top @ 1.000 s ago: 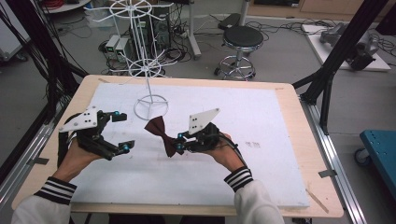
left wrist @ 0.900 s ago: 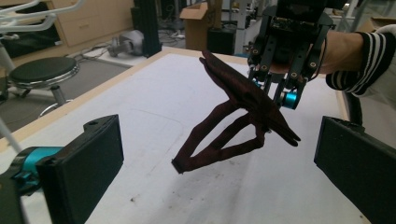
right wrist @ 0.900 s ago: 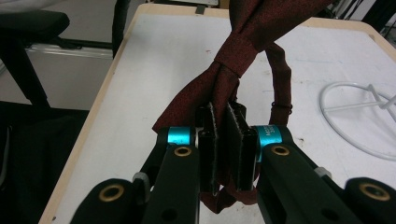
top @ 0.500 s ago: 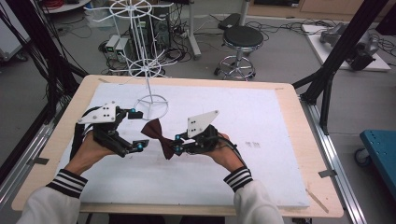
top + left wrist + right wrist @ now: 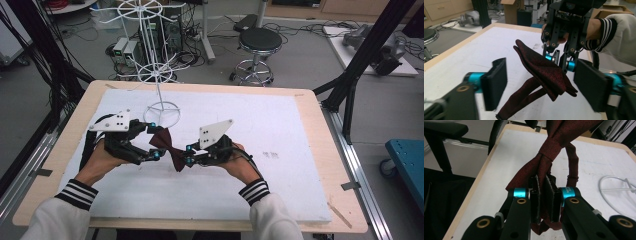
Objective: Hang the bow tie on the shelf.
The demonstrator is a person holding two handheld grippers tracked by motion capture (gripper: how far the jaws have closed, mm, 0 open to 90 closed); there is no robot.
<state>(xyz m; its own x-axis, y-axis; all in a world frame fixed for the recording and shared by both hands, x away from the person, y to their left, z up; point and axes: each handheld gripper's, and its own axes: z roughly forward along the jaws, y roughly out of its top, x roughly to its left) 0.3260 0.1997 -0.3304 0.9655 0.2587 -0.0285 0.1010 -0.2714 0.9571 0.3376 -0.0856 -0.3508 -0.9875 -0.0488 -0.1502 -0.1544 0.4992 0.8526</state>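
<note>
Even, diffuse indoor light falls from above in all three views, bright without harsh contrast. In the high view the white tabletop [image 5: 280, 150] reads almost flat, with faint soft shadows under the hands and the wire stand [image 5: 160, 75]; the picture is a little soft and grainy, and straight lines bow slightly toward the edges. In the left gripper view the near jaws are blurred and out of focus, while the bow tie [image 5: 544, 72] is fairly sharp, its dark weave showing. In the right gripper view the cloth and jaws are crisp, the far tabletop is pale and washed out, and the left side falls into deep shadow
</note>
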